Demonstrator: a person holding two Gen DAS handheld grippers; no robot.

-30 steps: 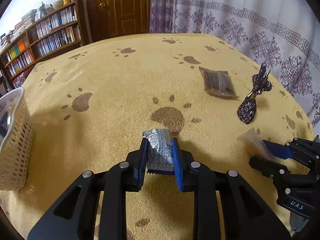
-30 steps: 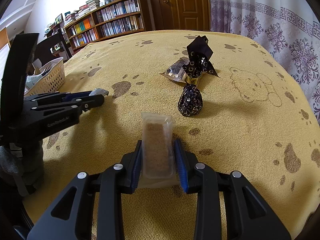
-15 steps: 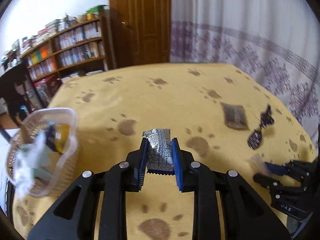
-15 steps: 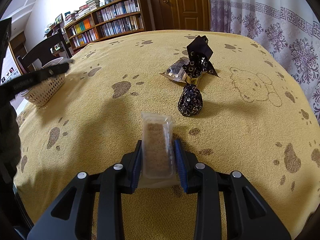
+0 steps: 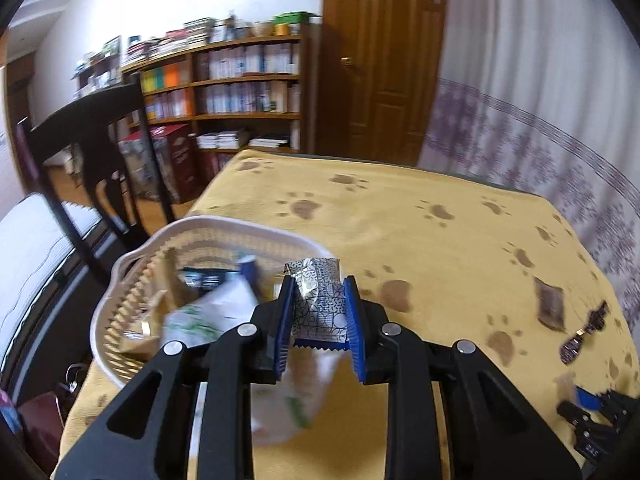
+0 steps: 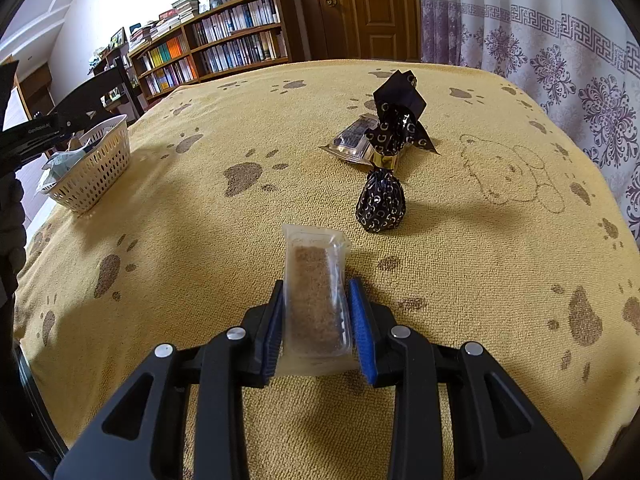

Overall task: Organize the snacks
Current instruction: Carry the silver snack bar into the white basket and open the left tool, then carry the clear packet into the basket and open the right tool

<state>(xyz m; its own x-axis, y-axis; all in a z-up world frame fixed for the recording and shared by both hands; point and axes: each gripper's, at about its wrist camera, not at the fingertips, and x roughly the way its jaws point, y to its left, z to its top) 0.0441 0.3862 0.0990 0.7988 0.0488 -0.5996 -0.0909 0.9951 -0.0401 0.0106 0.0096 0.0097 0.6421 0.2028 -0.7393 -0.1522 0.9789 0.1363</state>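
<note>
My left gripper [image 5: 318, 312] is shut on a silver patterned snack packet [image 5: 318, 302], held in the air just right of the white perforated basket [image 5: 120, 308], which holds several packets. The basket [image 6: 94, 168] also shows at the far left of the right wrist view, with the left gripper's arm [image 6: 36, 136] above it. My right gripper [image 6: 316, 316] is shut on a clear-wrapped brown bar [image 6: 314, 304], low over the yellow paw-print cloth [image 6: 200, 240]. A black-and-gold wrapped candy [image 6: 382, 200] stands on the cloth ahead of it, with a flat dark packet [image 6: 354, 140] behind.
A dark chair [image 5: 92, 152] stands at the table's left edge beyond the basket. A bookshelf [image 5: 224, 92] and a wooden door [image 5: 380, 60] are behind. A patterned curtain [image 6: 560, 60] hangs along the right side. My right gripper [image 5: 592, 412] shows at the lower right of the left wrist view.
My left gripper has lifted and swung left with the silver packet, ending up beside the basket. The right gripper has stayed still with the bar.
</note>
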